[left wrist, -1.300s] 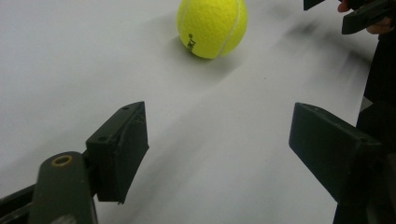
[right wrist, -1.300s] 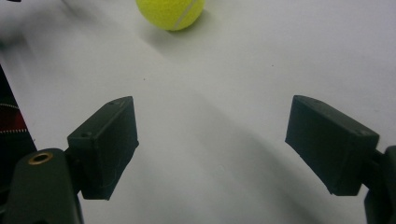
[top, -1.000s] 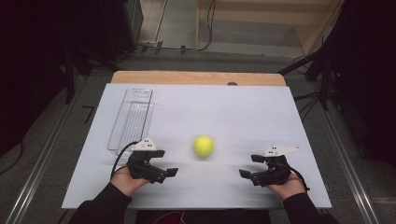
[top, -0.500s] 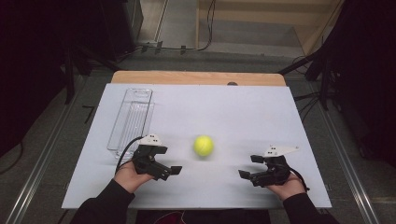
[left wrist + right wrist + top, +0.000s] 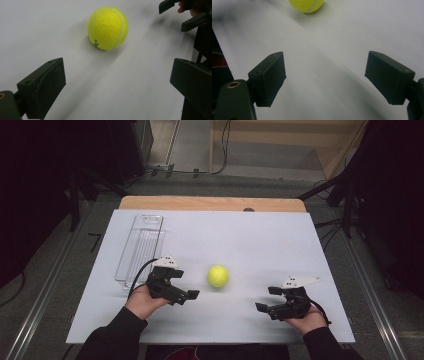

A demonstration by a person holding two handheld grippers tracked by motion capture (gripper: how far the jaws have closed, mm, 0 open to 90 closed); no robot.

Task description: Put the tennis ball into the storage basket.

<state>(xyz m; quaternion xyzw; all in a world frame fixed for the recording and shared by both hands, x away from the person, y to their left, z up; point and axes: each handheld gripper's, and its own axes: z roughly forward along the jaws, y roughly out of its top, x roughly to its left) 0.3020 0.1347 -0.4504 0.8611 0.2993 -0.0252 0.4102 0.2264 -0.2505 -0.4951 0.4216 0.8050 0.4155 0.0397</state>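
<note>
My left hand-held gripper (image 5: 186, 290) gapes wide, empty, the ball (image 5: 218, 275) near at its one o'clock; my right hand-held gripper (image 5: 269, 299) is equally wide, empty.

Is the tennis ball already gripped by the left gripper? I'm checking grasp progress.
No: the tennis ball lies on the table, beyond the open left gripper.

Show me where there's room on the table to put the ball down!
The biggest bare patch is the far right of the white sheet, beyond the tennis ball and right gripper. Another lies along the near edge between both hands. The left side is crowded: the clear tray sits just beyond the left gripper.
</note>
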